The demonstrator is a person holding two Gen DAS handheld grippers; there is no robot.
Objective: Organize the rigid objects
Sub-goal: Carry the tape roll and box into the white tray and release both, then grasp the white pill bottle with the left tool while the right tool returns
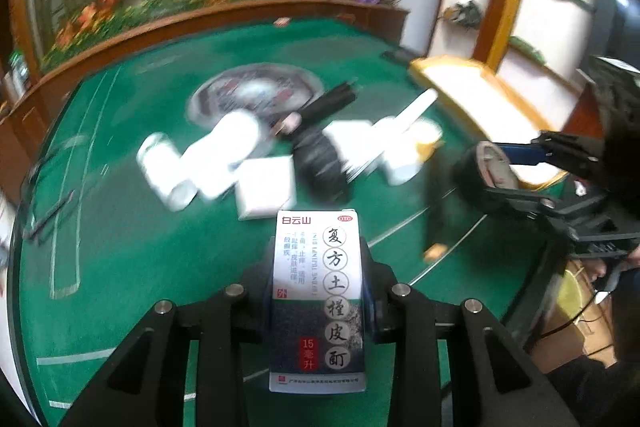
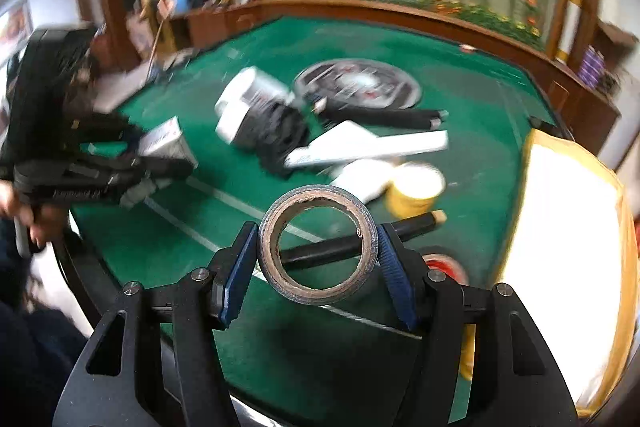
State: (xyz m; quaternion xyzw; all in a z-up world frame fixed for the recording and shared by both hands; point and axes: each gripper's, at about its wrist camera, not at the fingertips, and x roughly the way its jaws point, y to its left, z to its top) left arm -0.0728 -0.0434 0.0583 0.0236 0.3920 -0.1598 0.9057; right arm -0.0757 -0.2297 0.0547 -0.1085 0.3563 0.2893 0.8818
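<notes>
Left wrist view: left gripper point(image 1: 318, 301) clamps a medicine carton point(image 1: 318, 301), printed card, light, crushable; grip its narrow sides. Right gripper point(image 2: 318, 259) pinches a tape roll point(image 2: 318, 247) across its rim; stiff cardboard core, light, slick wound edge. Both are raised above the green felt table point(image 2: 280, 347); the yellow-rimmed tray point(image 2: 560, 227) lies beside the roll.

The left gripper point(image 1: 318, 301) is black plastic with round silver screws. The right gripper point(image 2: 318, 259) is black too, with ridged blue pads point(image 2: 394, 269) and silver screws.
</notes>
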